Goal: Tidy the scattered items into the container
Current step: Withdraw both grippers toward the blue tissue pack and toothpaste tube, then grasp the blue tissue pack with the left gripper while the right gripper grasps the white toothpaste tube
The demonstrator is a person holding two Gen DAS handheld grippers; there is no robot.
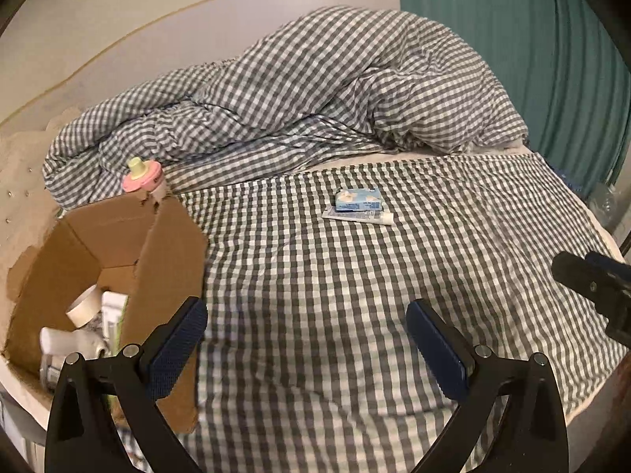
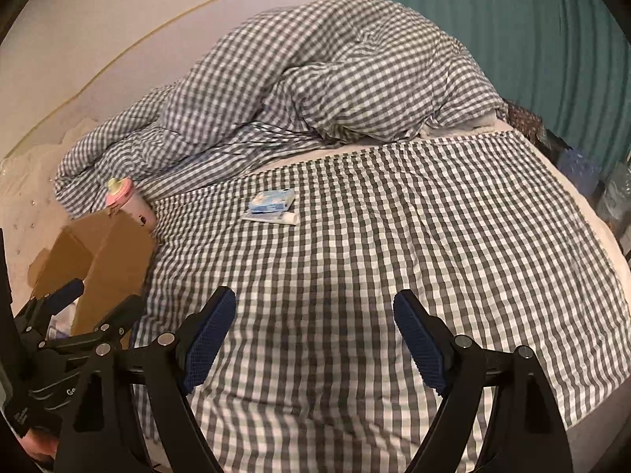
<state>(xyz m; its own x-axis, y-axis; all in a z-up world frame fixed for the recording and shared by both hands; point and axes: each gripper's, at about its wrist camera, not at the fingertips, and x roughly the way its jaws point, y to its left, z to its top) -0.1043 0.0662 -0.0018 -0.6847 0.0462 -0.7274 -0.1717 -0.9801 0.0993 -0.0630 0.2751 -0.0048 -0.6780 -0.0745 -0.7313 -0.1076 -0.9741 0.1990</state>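
A small blue carton (image 1: 358, 199) (image 2: 272, 201) and a white tube (image 1: 359, 216) (image 2: 272, 217) lie side by side on the checked bed sheet, well ahead of both grippers. The open cardboard box (image 1: 118, 244) (image 2: 106, 252) stands at the bed's left and holds a tape roll (image 1: 84, 305) and a white bottle (image 1: 67, 341). A pink bottle with a green cap (image 1: 144, 175) (image 2: 126, 201) stands just behind the box. My left gripper (image 1: 307, 339) (image 2: 94, 299) is open and empty beside the box's near corner. My right gripper (image 2: 315, 315) hangs open and empty over the bare sheet.
A crumpled checked duvet (image 1: 315, 90) is heaped across the back of the bed. A teal curtain (image 1: 532, 59) hangs at the right, with bags (image 2: 579, 165) on the floor by the bed's right edge. A pale headboard wall (image 1: 118, 19) curves behind.
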